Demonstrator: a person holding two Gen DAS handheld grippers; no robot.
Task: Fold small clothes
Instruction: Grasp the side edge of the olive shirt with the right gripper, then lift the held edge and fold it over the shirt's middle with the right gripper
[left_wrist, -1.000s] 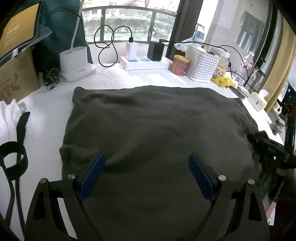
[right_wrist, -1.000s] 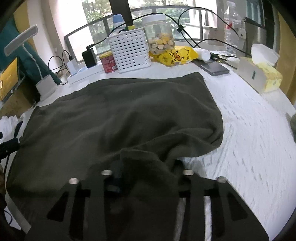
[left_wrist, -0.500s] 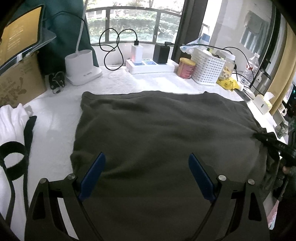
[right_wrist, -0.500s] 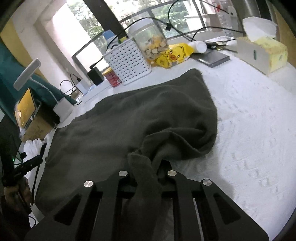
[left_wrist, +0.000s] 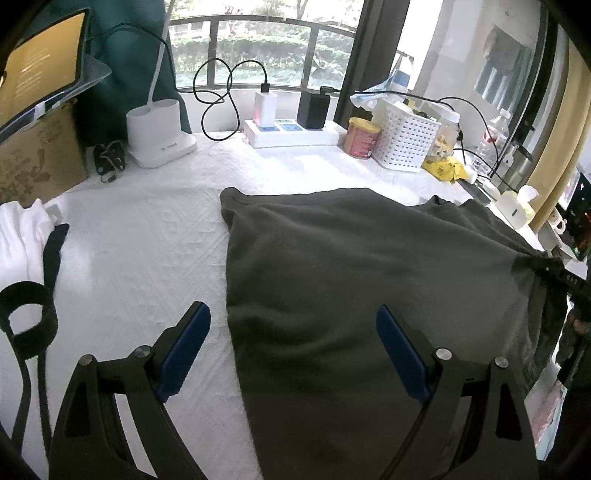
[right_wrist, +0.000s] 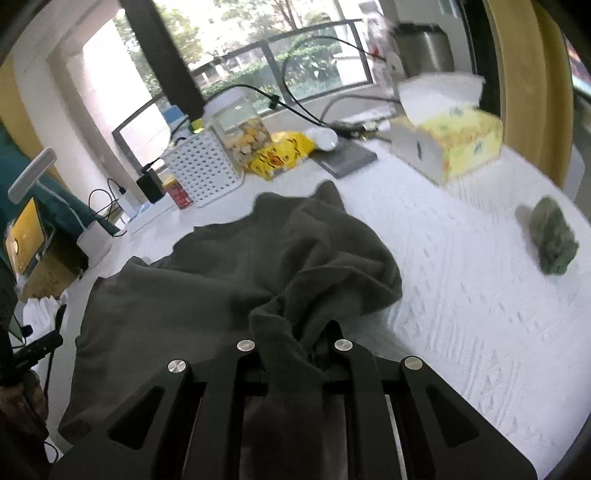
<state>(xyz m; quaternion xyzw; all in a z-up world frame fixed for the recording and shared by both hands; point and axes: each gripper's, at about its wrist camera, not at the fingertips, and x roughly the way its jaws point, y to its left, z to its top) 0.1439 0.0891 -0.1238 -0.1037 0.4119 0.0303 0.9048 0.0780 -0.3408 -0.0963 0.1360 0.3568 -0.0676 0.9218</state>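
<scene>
Right gripper (right_wrist: 293, 347) pinches a bunched cloth (right_wrist: 229, 280) edge hiding its fingertips, left gripper (left_wrist: 293, 354) spread empty over the cloth, white table (left_wrist: 140, 236) by the window, background blurred.

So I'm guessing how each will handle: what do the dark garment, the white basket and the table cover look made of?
Dark garment: soft matte knit, maybe fleece or cotton jersey; it bunches in limp folds where the right gripper pinches it.
White basket: rigid, slightly glossy plastic, going by its moulded grid of holes.
Table cover: white matte textured fabric or paper; unclear which.
</scene>
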